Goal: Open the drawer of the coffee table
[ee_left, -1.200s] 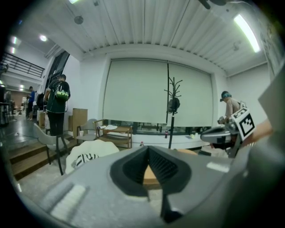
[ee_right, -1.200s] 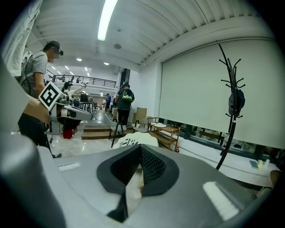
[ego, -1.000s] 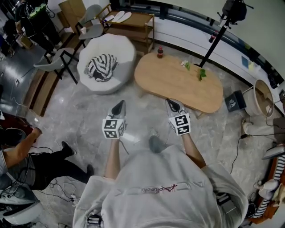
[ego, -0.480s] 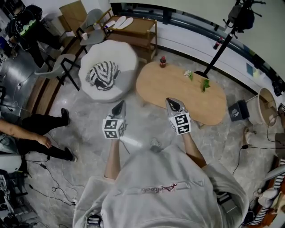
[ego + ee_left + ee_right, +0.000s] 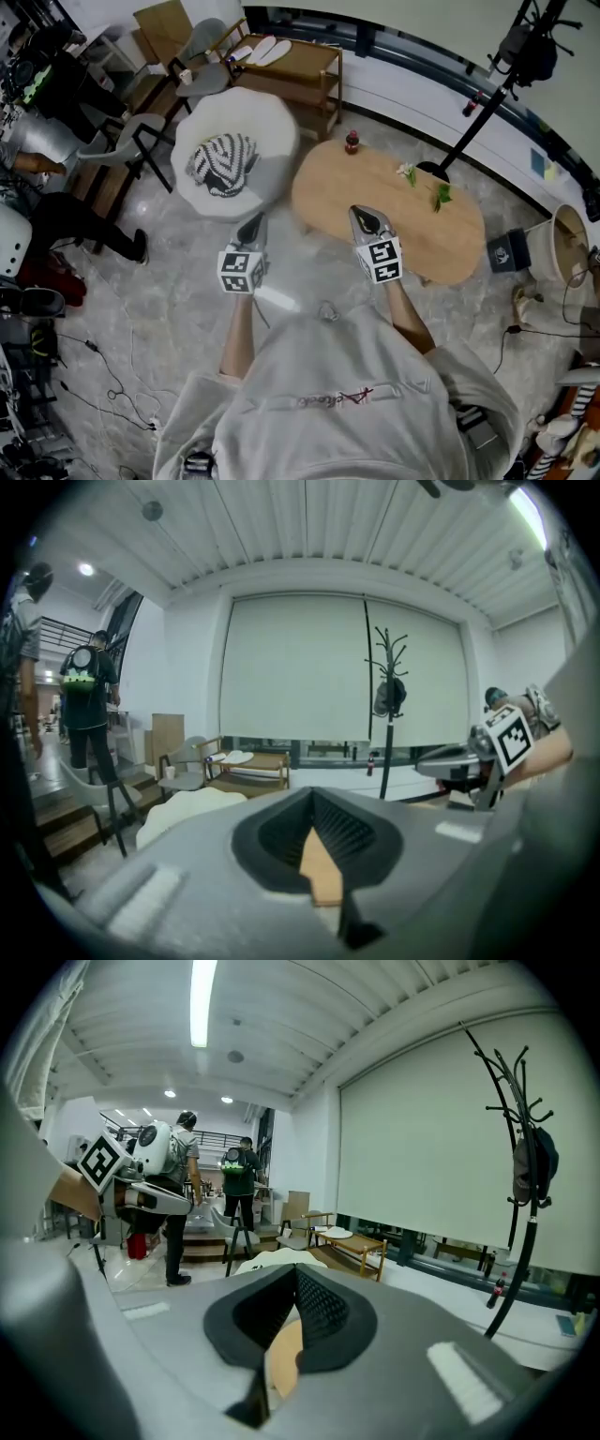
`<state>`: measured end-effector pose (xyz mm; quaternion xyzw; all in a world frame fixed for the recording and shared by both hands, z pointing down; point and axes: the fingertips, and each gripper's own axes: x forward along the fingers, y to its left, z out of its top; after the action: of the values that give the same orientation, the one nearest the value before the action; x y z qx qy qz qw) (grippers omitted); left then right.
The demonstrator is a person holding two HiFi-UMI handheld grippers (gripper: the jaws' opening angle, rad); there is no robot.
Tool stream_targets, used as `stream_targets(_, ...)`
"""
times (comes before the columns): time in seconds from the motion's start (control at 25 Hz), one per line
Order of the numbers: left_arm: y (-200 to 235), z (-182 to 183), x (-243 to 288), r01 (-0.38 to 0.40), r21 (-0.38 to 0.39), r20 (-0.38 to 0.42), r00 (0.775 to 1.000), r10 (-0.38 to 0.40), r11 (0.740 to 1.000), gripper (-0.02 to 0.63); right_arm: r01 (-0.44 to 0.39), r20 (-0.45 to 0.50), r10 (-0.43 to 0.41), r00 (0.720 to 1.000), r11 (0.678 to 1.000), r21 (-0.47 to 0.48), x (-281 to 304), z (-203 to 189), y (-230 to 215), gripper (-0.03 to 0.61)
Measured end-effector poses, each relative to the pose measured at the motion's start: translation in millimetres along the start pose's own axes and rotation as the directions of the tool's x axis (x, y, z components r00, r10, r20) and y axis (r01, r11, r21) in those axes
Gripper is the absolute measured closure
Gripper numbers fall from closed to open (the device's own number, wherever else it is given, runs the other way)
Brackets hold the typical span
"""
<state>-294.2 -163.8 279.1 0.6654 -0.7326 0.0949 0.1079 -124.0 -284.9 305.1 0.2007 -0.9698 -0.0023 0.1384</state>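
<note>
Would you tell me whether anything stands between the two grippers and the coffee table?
Nothing visible does. Only bare floor lies between the left gripper and the coffee table; the right gripper overlaps its near edge in the head view. The white chair stands aside, left.

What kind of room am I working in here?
Probably a mock living room set up inside a lab or studio: a wooden coffee table, a white seat and a coat rack, with loose cables trailing nearby.

Nothing legible is showing anywhere; the red script [image 5: 335, 397] running across the grey sweatshirt [image 5: 309, 356] is coming out too small to read.
</note>
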Motion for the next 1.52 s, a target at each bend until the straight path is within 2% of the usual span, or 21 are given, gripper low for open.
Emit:
stream_targets(0.28,8.5,-9.4,6.7,-0.01,-0.015,-0.03,1.0,0.009,1.0,0.614,-0.012,-0.014,0.013,1.0,1.0,0.021,15.3,-8.6,0.2,0.574)
stream_targets(0.52,16.4,-12.7,17.4,0.012,-0.022,-0.051,0.999,-0.013,1.0,0.614,0.009,-0.024,-0.008,1.0,0.999,0.039,23.1,-12.0,-1.0,0.574)
stream_targets(0.72,21.9,-7.0,42.8,0.067,0.0,-0.055,0.996,-0.067,0.998,0.614,0.06,-0.034,-0.058,0.998,0.997,0.052,31.7,-10.5,-16.1,0.574)
stream_targets(0.88,26.0,4.3,73.8,0.14,0.013,-0.061,0.988,-0.139,0.99,0.614,0.122,-0.05,-0.119,0.992,0.99,0.066,43.2,-3.8,-32.8,0.574)
stream_targets(1.16,42.1,12.3,131.9,0.279,0.012,-0.074,0.958,-0.277,0.96,0.614,0.258,-0.095,-0.249,0.964,0.962,0.091,61.7,0.6,-56.9,0.574)
stream_targets(1.52,43.4,1.4,192.9,0.475,-0.007,-0.118,0.873,-0.473,0.88,0.614,0.441,-0.199,-0.415,0.888,0.89,0.115,63.1,-18.9,-67.9,0.574)
